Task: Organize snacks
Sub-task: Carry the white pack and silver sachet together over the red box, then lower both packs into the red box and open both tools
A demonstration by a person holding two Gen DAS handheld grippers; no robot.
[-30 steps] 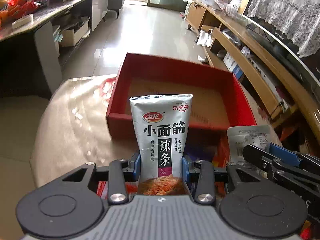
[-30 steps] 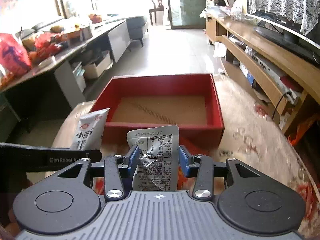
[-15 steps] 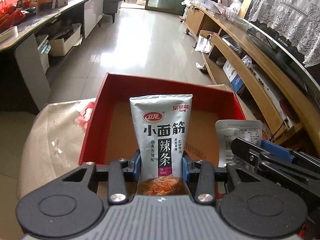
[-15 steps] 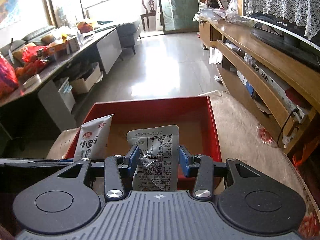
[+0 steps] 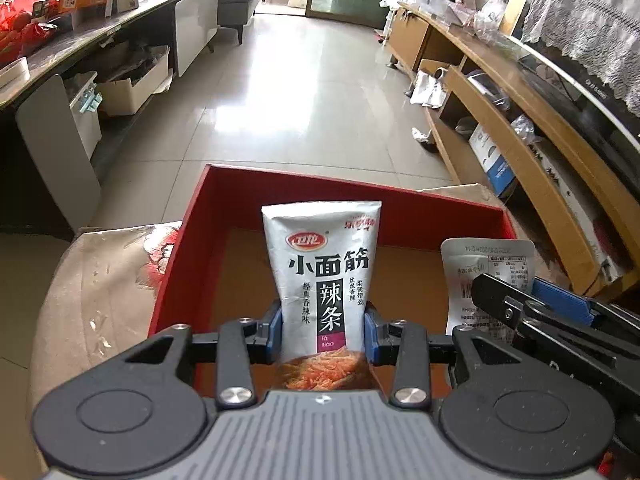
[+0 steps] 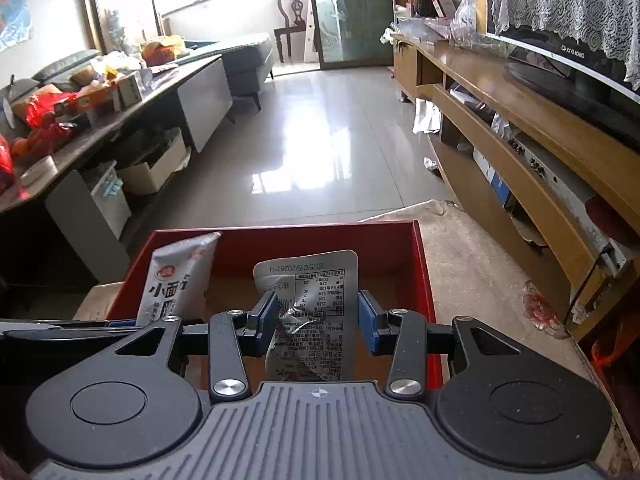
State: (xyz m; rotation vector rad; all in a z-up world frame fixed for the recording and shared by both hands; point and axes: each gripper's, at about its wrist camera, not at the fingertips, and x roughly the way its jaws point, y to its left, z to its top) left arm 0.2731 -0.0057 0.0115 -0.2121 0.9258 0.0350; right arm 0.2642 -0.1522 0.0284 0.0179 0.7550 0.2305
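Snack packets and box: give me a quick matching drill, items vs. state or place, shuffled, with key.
Items:
1. latiao packet
2. silver packet
3. red box
4. wooden chair

States or places:
A. on the patterned cloth, open top, brown floor bare
B. clamped in the right gripper, printed back facing the camera
C. far end of the room, by the glass door
D. clamped in the left gripper, front label facing the camera

Pairs: 1-D, 2-B, 3-A, 4-C
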